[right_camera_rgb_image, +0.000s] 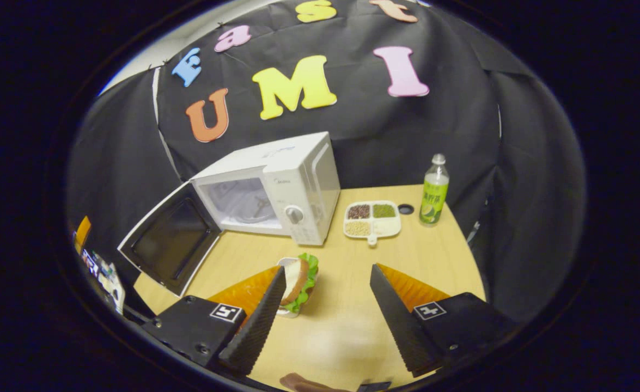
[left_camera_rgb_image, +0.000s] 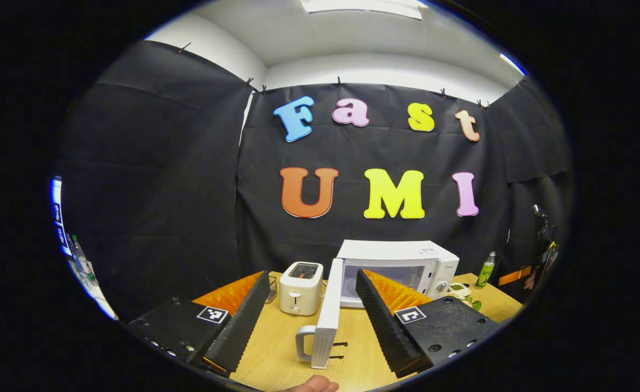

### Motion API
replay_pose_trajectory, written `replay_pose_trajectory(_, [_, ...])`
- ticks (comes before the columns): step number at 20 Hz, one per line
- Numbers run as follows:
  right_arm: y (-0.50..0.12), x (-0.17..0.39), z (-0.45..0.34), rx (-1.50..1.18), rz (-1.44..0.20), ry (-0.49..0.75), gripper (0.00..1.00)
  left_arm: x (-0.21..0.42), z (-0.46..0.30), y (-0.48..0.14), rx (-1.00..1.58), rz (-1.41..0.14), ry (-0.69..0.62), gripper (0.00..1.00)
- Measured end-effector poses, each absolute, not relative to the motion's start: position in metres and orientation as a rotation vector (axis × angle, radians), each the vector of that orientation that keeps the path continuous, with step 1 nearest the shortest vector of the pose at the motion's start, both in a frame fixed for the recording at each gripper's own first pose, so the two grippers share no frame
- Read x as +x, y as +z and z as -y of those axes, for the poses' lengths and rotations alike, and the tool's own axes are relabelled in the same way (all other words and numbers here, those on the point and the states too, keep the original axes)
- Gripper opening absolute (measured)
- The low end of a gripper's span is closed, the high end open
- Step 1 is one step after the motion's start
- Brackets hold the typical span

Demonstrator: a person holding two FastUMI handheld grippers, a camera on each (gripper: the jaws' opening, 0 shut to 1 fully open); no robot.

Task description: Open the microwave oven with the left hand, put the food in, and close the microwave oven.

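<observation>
Microwave [right_camera_rgb_image: 276, 188]: boxy, glossy door [right_camera_rgb_image: 170, 245] swung wide; both ridged claws [left_camera_rgb_image: 311, 288] [right_camera_rgb_image: 328, 283] spread.

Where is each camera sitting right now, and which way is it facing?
Left gripper view: rides the left claw, level, facing the open microwave door edge-on, toaster beside it; a fingertip shows below.
Right gripper view: rides the right claw, looking down at the table, sandwich by its left finger.
Shared: the microwave, open door, green bottle.

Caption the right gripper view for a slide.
Open right gripper hovers beside the sandwich, microwave door swung open.
</observation>
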State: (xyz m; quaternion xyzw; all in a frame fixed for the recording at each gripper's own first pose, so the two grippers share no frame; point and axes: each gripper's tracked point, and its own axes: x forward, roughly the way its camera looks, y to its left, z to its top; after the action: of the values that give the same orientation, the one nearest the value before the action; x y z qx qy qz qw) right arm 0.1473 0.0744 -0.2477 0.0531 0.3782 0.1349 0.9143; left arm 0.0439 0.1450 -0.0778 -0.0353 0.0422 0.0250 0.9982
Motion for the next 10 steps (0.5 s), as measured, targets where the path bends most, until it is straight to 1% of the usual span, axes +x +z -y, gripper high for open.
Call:
replay_pose_trajectory(1, [-0.261,0.154,-0.079,0.162,-0.831,0.301,0.88,0.046,-0.141,-0.075,-0.053,-0.079,0.059,0.95])
replay_pose_trajectory(2, [-0.274,0.159,-0.085,0.222,-0.891,0.333,0.96,0.047,-0.135,-0.072,-0.036,-0.073,0.064,0.95])
replay_pose_trajectory(3, [-0.286,0.161,-0.091,0.271,-0.95,0.359,0.96,0.047,-0.13,-0.07,-0.021,-0.067,0.067,0.95])
replay_pose_trajectory(4, [-0.295,0.161,-0.095,0.317,-1.001,0.384,0.82,0.048,-0.124,-0.066,-0.01,-0.059,0.066,0.95])
replay_pose_trajectory(5, [-0.303,0.162,-0.099,0.353,-1.04,0.407,0.82,0.047,-0.118,-0.065,-0.003,-0.053,0.061,0.95])
replay_pose_trajectory(6, [-0.308,0.164,-0.102,0.384,-1.067,0.424,0.92,0.046,-0.114,-0.064,0.001,-0.051,0.055,0.95])
replay_pose_trajectory(7, [-0.313,0.165,-0.105,0.406,-1.09,0.441,0.81,0.045,-0.11,-0.064,0.004,-0.052,0.051,0.95])
replay_pose_trajectory(8, [-0.319,0.165,-0.11,0.435,-1.114,0.459,0.79,0.046,-0.107,-0.065,0.007,-0.054,0.046,0.95])
replay_pose_trajectory(9, [-0.324,0.166,-0.115,0.471,-1.146,0.479,0.89,0.044,-0.105,-0.065,0.013,-0.055,0.045,0.95])
replay_pose_trajectory(10, [-0.327,0.164,-0.12,0.508,-1.174,0.497,0.88,0.044,-0.105,-0.066,0.019,-0.057,0.047,0.95])
